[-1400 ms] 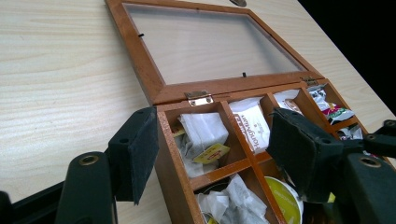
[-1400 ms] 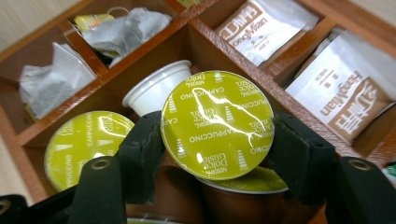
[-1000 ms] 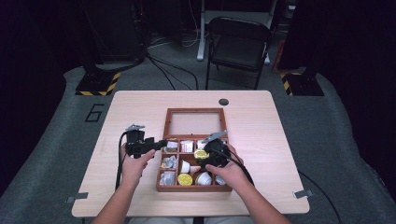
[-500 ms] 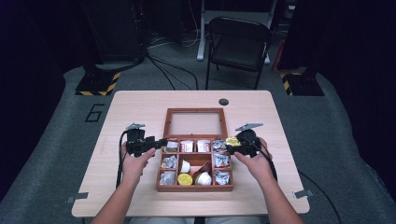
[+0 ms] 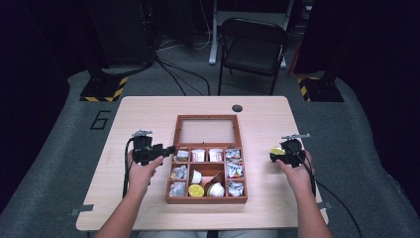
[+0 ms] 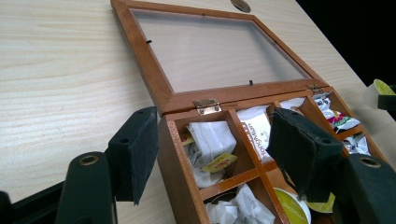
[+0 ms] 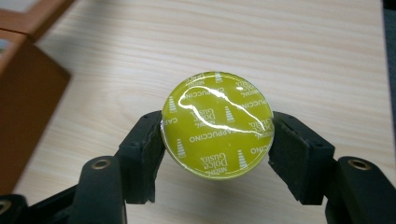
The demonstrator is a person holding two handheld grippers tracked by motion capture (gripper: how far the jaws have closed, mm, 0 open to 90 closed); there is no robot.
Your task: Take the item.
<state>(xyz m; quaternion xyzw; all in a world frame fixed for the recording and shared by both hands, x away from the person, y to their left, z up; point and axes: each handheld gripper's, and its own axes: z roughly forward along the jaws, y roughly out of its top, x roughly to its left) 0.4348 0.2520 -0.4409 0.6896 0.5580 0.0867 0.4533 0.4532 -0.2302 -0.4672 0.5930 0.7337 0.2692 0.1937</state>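
Right tool [image 7: 217,154]: clamped on a coffee capsule [image 7: 217,124], yellow-green foil lid facing the camera, capsule body hidden behind the lid. In the high view the right tool [image 5: 282,154] is seen at right of frame, over bare table [image 5: 148,106], well apart from the wooden box [image 5: 206,201].

Left tool [image 6: 219,154]: pads apart, straddling the box's near corner wall [image 6: 175,154]; contact cannot be judged. Compartments hold tea bags [image 6: 210,142] and capsules, partly cut off at the bottom edge. The glass lid [image 6: 210,51] is seen lying open, flat on the table.
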